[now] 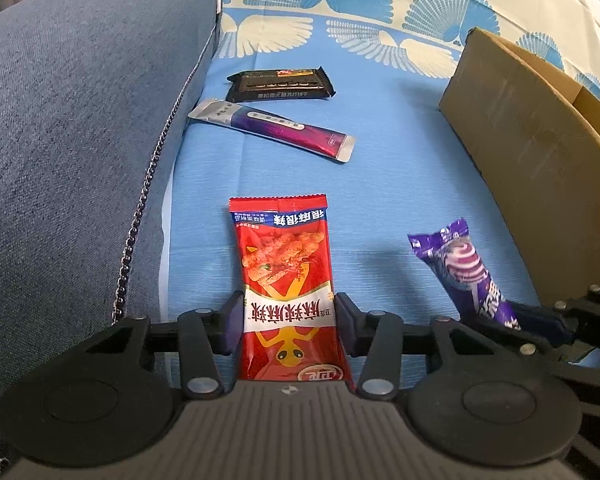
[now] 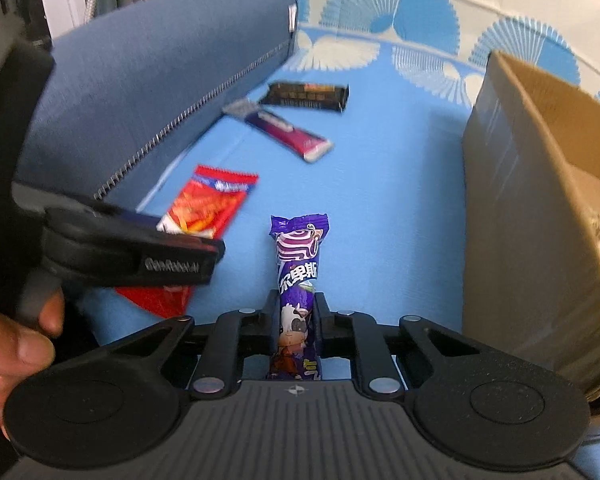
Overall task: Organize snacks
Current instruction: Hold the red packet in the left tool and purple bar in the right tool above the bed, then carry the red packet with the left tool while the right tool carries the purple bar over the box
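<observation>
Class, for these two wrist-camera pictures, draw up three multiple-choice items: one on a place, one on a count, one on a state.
1. Where is the cardboard box in the left wrist view?
A. right of the snacks
B. left of them
C. on the cushion

2. How many snack packets show?
A. two
B. four
C. six

3. What does the right gripper hold?
A. nothing
B. red packet
C. purple packet

Answers:
1 A, it stands at the right edge.
2 B: red packet, purple packet, black packet, purple-silver stick.
3 C, the jaws pinch it.
</observation>
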The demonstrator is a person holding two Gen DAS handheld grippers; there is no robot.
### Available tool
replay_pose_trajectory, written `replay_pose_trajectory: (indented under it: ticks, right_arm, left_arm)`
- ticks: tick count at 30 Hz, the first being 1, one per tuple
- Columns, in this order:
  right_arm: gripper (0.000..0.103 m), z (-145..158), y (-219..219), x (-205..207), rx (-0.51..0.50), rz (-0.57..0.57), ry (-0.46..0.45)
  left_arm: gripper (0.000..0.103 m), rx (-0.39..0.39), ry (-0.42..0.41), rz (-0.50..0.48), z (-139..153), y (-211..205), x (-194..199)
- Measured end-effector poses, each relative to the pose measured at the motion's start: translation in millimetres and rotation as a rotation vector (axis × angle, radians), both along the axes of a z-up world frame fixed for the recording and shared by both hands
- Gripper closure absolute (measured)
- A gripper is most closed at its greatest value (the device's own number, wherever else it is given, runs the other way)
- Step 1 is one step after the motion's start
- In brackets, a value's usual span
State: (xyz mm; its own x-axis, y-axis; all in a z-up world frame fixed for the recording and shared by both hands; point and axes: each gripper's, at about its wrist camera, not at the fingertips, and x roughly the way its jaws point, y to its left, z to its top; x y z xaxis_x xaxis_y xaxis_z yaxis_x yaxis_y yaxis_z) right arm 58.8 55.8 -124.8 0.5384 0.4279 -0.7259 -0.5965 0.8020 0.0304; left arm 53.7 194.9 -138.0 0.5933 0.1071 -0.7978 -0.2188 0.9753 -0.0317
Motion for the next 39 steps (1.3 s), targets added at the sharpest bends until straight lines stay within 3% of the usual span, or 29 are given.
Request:
replay_pose_trajectory:
  ticks: [14,24,39]
  right_arm:
    - [0.087,22.9,-5.5,-5.9,0.063,0.002,-0.076]
    - [0.087,47.2,-18.1,-7.1,0.146,0.017,-0.13]
    - [0.087,81.1,-58.3,-24.6,0.26,0.108,-0.293]
  left_arm:
    - [0.052,-0.079,-0.144,-0.004,17.4,6.2,-17.8]
    - [0.052,-0.075,-0.148,-0.02,21.1,1.3,-21.8]
    - [0.052,-0.076,-0.159,0.1,49.0,-7.7,-36.0]
